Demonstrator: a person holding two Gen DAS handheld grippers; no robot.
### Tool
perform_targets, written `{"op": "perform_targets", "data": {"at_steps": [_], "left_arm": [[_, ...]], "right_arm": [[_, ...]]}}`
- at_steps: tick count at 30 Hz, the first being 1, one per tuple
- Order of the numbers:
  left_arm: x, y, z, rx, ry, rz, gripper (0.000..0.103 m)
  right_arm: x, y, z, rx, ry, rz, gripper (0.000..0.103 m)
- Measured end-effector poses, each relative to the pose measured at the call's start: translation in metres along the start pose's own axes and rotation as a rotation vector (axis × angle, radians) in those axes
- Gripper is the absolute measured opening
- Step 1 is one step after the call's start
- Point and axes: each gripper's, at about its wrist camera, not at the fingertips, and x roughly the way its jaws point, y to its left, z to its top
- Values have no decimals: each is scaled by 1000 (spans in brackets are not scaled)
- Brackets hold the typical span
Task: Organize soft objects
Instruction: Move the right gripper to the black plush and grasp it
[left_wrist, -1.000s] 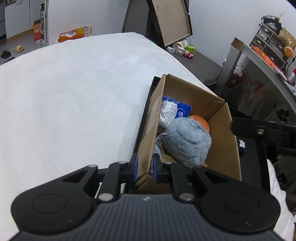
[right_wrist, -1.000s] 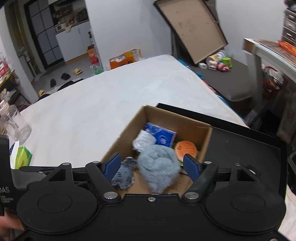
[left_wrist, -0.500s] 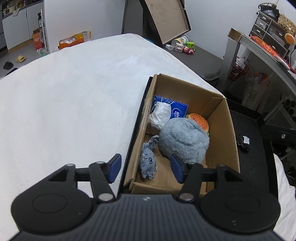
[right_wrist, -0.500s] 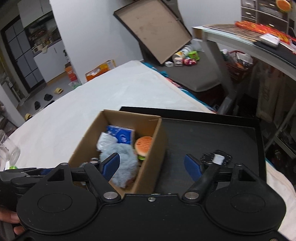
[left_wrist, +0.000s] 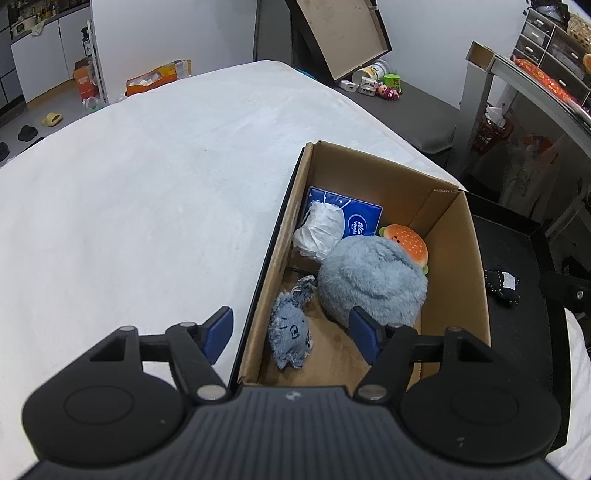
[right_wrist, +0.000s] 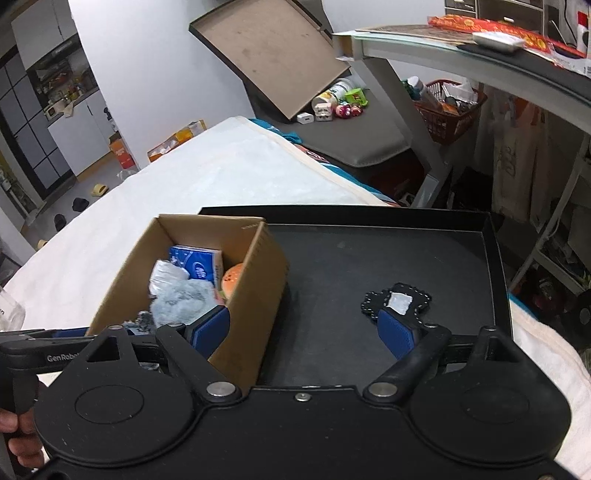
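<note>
While the right gripper hangs spread and empty above the black tray, its right finger just short of the black patch, the step in hand looks like fetching the last loose soft thing. That patch (dark felt with white stitching and a pale label, as far as I can tell) lies alone on the tray floor toward its right side, well apart from the box. The next move calls for lowering the jaws around the flat patch and pinching an edge, since it offers little height. The left gripper is also spread, straddling the box's left wall and holding nothing. Standing at the tray's left edge, the box holds a grey plush, a burger toy, a small blue mouse, a tissue pack and crumpled tissue.
</note>
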Motion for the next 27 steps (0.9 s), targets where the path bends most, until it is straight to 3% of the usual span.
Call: {"op": "perform_targets", "data": {"at_steps": [5, 27], "left_arm": [[3, -8, 2, 21, -10, 43, 69], [21, -29, 4, 33, 10, 106, 76]], "right_arm": [[7, -16, -4, 27, 9, -3, 87], [58, -66, -14, 120, 55, -78, 87]]}}
